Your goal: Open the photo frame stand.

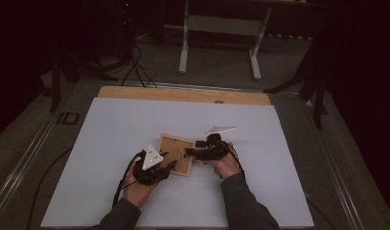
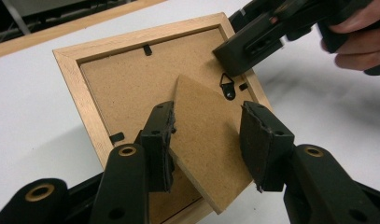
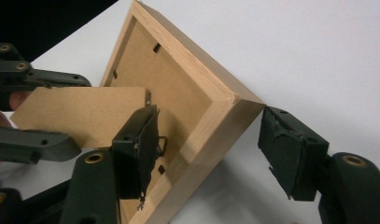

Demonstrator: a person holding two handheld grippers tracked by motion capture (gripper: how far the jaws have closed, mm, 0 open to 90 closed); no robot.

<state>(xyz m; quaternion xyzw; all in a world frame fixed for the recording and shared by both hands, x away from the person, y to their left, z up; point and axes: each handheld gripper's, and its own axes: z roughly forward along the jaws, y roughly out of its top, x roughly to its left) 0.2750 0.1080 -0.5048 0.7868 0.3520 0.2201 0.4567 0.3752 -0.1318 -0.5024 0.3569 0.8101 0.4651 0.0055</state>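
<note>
Centre of the high view: wooden picture frame lies face-down on the desk. Left gripper, spread, straddles its fibreboard easel stand; right gripper, spread, straddles a frame corner. Closing unevenly could snap the stand's hinge or skid the frame.

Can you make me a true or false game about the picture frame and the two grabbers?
1. The picture frame lies with its back facing up. True.
2. The frame is made of blue plastic. False: it is light wood with a brown board back.
3. The left gripper has its jaws open on either side of the fold-out stand. True.
4. The right gripper is shut tight with nothing between its jaws. False: its jaws are open, one inside the frame and one outside its corner.
5. The frame sits on a white sheet on the table. True.
6. The little metal hanger is at the middle of the stand. False: it is on the back board beside the stand.
</note>
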